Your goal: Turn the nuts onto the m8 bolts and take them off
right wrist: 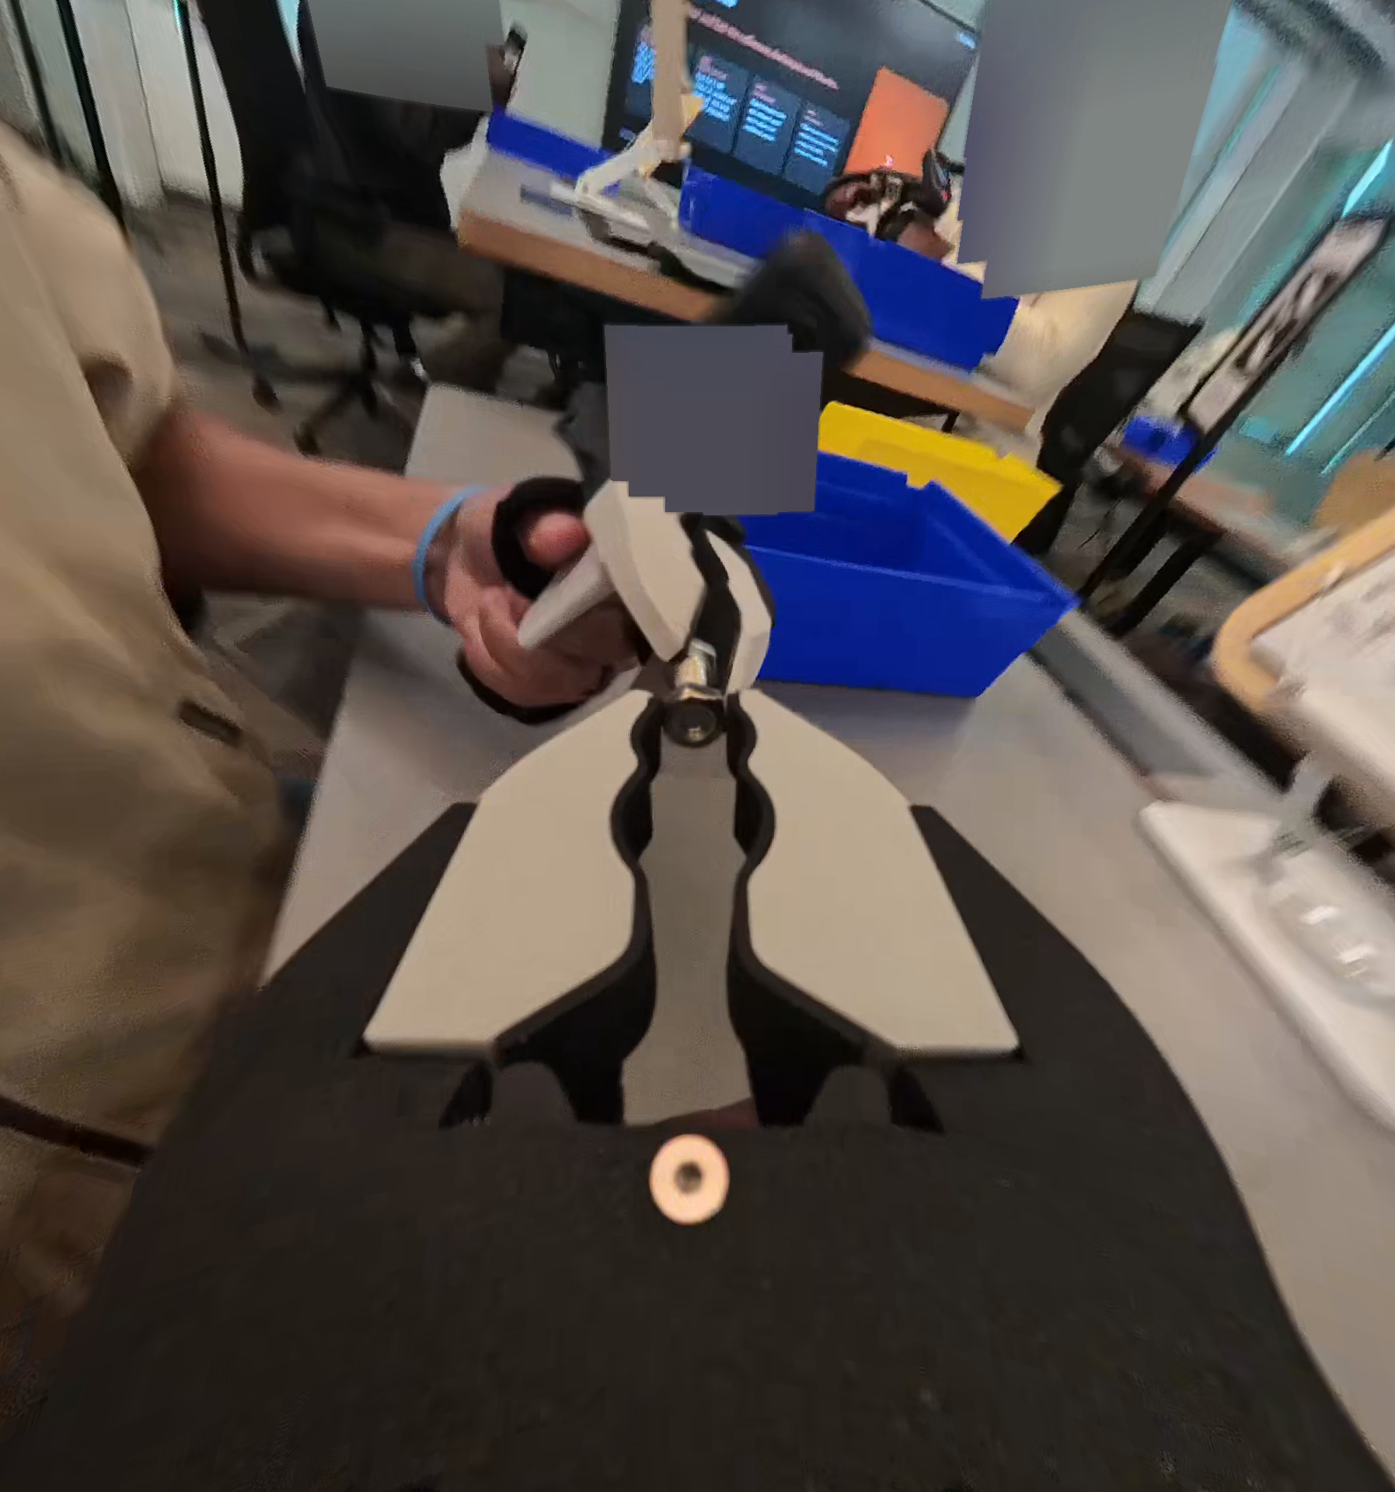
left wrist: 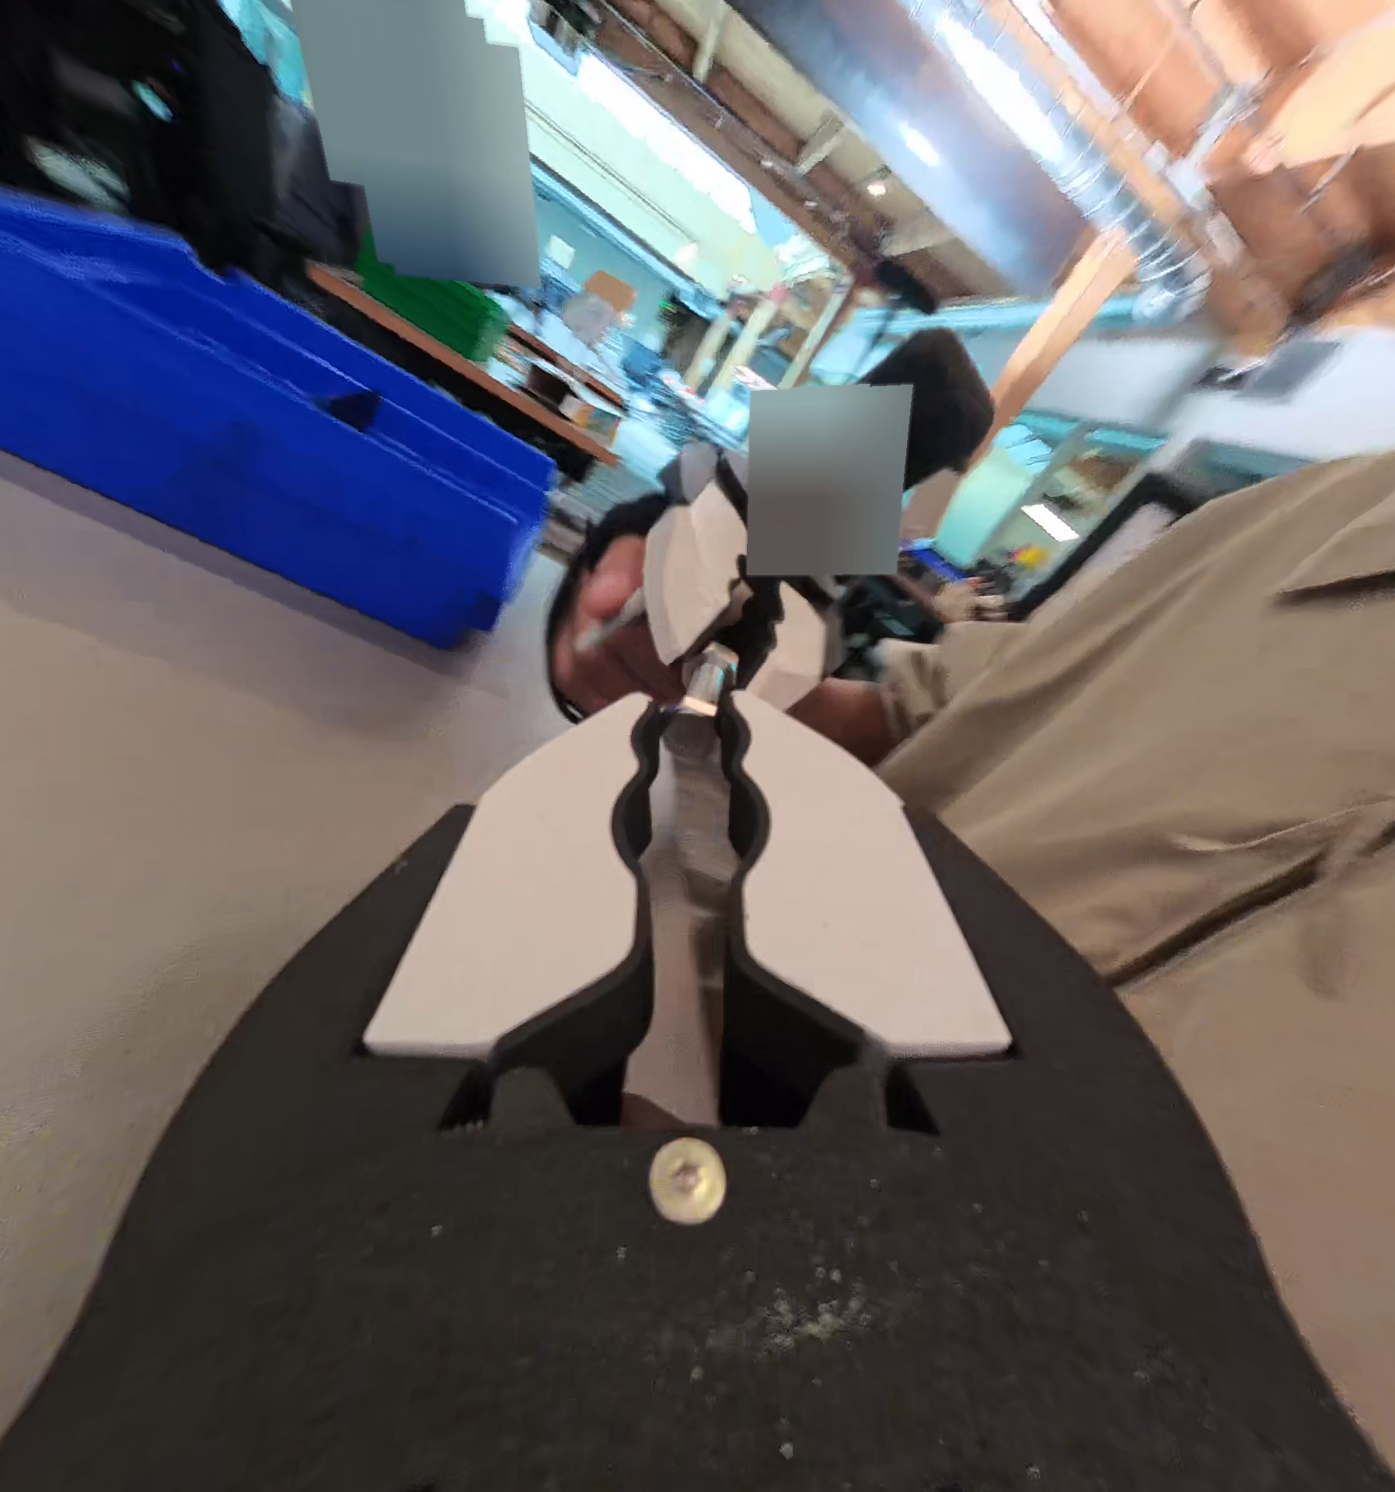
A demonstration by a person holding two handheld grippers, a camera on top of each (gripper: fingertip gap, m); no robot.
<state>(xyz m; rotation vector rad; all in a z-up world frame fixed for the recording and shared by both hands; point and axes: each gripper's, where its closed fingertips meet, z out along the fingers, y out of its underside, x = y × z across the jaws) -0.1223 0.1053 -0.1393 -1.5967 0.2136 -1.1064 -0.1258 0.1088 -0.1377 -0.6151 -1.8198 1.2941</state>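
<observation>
My left gripper (left wrist: 694, 710) is shut on a silver threaded bolt (left wrist: 698, 807) that lies along the gap between its fingers, with its end sticking out past the tips. My right gripper (left wrist: 718, 670) meets it tip to tip and grips a silver nut (left wrist: 710, 672) on the bolt's end. In the right wrist view my right gripper (right wrist: 690, 718) is shut on the nut (right wrist: 690, 724) at its tips, and the left gripper (right wrist: 706, 654), held in a hand, faces it just beyond. Both are held in the air above the grey table (right wrist: 1001, 767).
A blue bin (right wrist: 879, 597) and a yellow bin (right wrist: 944, 460) stand on the table behind the grippers. Another blue bin (left wrist: 234, 420) shows at the left. The person's beige shirt (left wrist: 1162, 727) is close by. A white object (right wrist: 1283, 928) lies at the table's right edge. The tips of both grippers are at nearly the same place.
</observation>
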